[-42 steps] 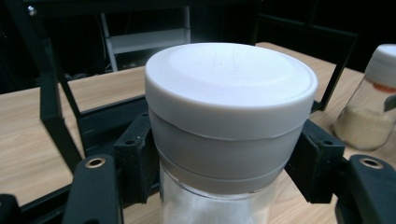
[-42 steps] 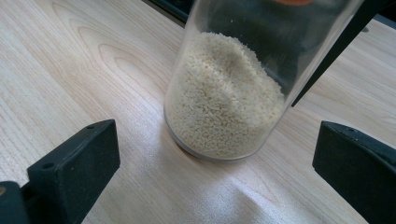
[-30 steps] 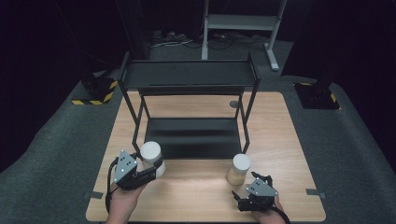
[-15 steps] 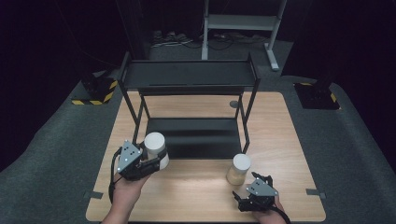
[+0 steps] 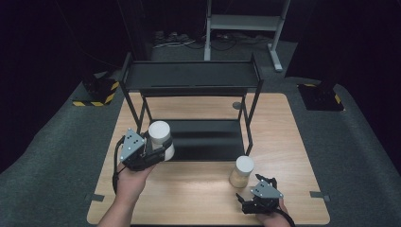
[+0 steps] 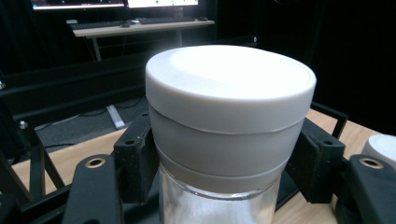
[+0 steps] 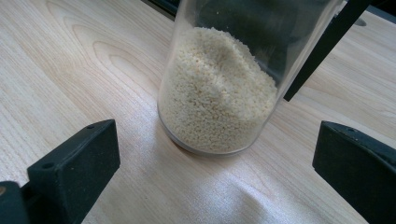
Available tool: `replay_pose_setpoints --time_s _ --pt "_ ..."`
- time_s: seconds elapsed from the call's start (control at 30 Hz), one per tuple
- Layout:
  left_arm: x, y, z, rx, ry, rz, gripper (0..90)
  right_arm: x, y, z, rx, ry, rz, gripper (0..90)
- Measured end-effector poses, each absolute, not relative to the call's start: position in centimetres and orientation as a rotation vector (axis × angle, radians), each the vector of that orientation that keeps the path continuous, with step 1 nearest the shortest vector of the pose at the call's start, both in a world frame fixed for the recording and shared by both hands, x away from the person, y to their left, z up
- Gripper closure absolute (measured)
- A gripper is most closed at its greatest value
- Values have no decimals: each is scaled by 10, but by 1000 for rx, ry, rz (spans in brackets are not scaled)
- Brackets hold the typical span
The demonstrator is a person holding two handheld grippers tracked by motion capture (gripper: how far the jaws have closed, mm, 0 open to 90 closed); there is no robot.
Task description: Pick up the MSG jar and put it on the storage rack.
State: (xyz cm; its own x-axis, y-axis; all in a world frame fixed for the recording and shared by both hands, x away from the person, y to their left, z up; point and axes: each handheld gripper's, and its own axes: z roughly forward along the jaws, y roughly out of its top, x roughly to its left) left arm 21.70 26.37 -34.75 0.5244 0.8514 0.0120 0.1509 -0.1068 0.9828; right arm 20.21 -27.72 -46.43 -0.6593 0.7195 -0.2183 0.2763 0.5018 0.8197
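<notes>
Jar [image 5: 160, 138] (white lid) clamped in left gripper [image 5: 158, 151]; grain-filled jar [image 7: 219, 88] between spread right gripper [image 7: 215, 172] jaws.

A light wooden desk [image 5: 283, 142] filled the middle of the frame. A black two-tier metal rack [image 5: 191, 80] stood at its upper centre, and a white-lidded jar of pale grains [image 5: 241, 172] stood at lower right.

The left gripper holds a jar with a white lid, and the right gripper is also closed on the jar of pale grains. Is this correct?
Not quite. The left gripper does hold the white-lidded jar, but the right gripper is not closed on the jar of pale grains. The right gripper view shows its jaws wide open, with that jar standing on the table beyond them, untouched.
</notes>
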Motion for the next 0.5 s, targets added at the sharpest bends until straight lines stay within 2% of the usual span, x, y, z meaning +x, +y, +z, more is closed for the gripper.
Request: replay_pose_setpoints --time_s 0.5 --pt "229 256 -327 1547 853 751 345 202 -278 -464 817 2198 1068 0"
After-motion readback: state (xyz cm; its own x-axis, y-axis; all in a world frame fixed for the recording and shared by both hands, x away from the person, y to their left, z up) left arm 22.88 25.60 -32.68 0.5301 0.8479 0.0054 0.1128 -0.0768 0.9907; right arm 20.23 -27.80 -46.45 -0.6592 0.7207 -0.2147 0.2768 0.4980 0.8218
